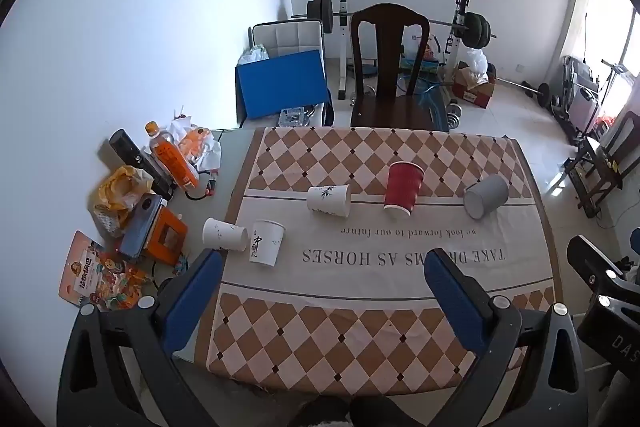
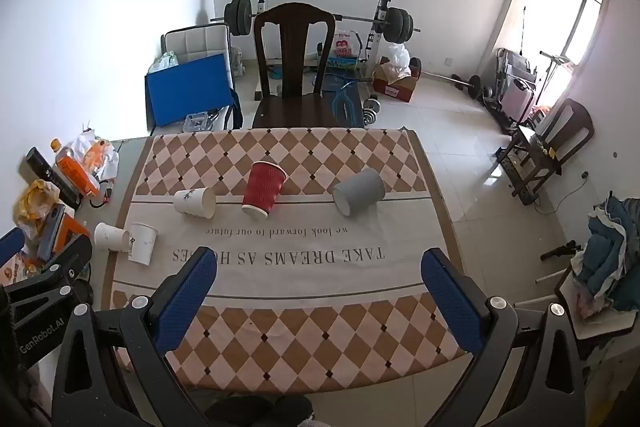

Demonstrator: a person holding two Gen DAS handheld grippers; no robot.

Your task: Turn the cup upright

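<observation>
Several paper cups are on the checkered tablecloth. A red ribbed cup (image 1: 403,188) (image 2: 264,191) stands upside down in the middle. A grey cup (image 1: 486,195) (image 2: 359,191) lies on its side to its right. A white cup (image 1: 329,201) (image 2: 195,202) lies on its side to its left. Near the cloth's left edge another white cup (image 1: 224,235) (image 2: 112,237) lies on its side beside a white cup (image 1: 267,242) (image 2: 142,243) that stands upright. My left gripper (image 1: 323,267) and right gripper (image 2: 319,267) are both open and empty, above the near part of the table, well short of the cups.
Clutter fills the table's left side: an orange drink bottle (image 1: 173,155), a yellow bag (image 1: 120,187), a snack packet (image 1: 98,273). A dark wooden chair (image 1: 390,67) stands behind the table. Weights and a barbell rack (image 2: 316,19) stand by the back wall. The table's right edge (image 2: 444,203) drops to tiled floor.
</observation>
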